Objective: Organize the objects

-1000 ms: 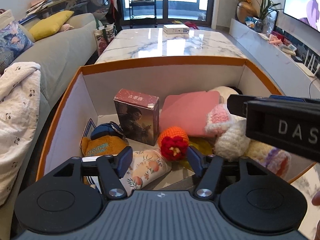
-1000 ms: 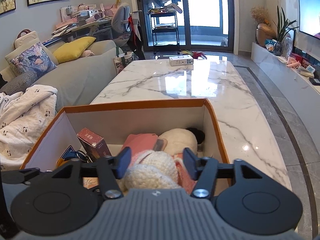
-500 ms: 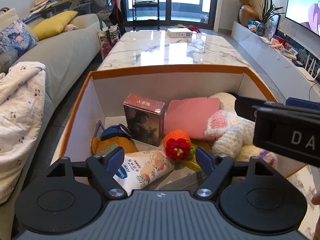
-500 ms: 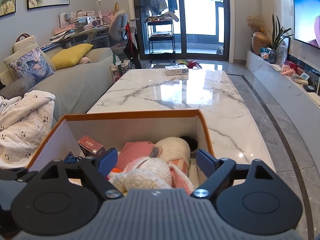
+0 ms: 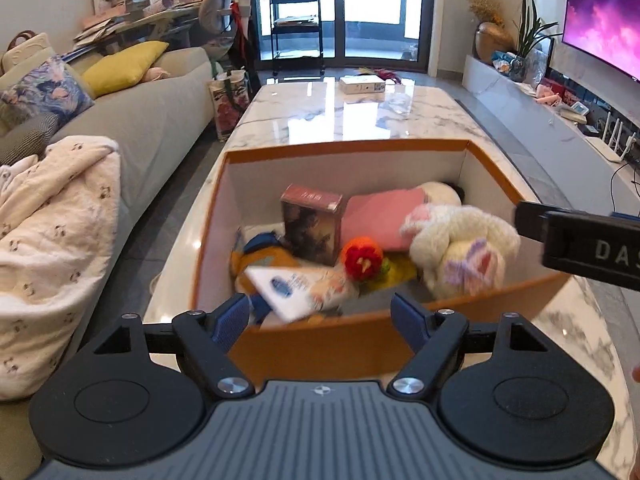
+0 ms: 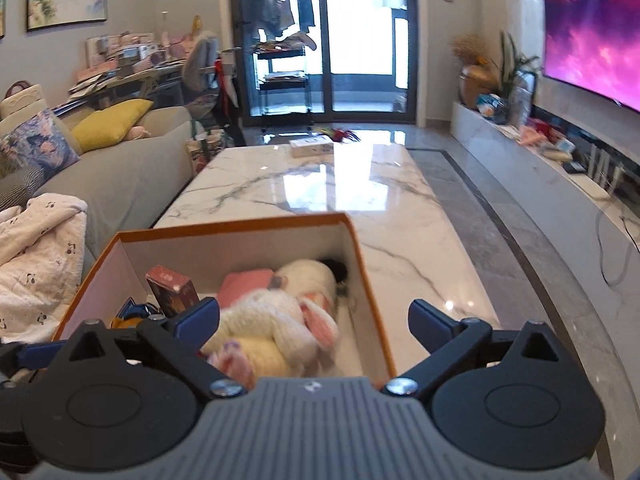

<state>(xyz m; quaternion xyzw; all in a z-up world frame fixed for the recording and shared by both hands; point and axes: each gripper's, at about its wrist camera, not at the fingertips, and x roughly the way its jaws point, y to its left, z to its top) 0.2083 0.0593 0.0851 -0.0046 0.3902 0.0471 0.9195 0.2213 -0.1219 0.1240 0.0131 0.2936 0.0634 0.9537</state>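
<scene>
Orange box (image 5: 340, 344) w/ 1 tube (image 5: 298, 290), 1 card pack (image 5: 312, 224); left hand-held gripper (image 5: 320, 316) apart, right hand-held gripper (image 6: 314, 320) opening, both empty.

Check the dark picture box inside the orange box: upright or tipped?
Upright. The picture box stands on end on the floor of the orange box, its reddish top face up, leaning on nothing visible.

orange box (image 5: 344, 344), pink cloth (image 5: 380, 216), marbled table (image 5: 360, 120)

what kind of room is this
Most likely a home living room: a grey sofa with cushions, a marble coffee table and a large wall-mounted TV facing it.
</scene>
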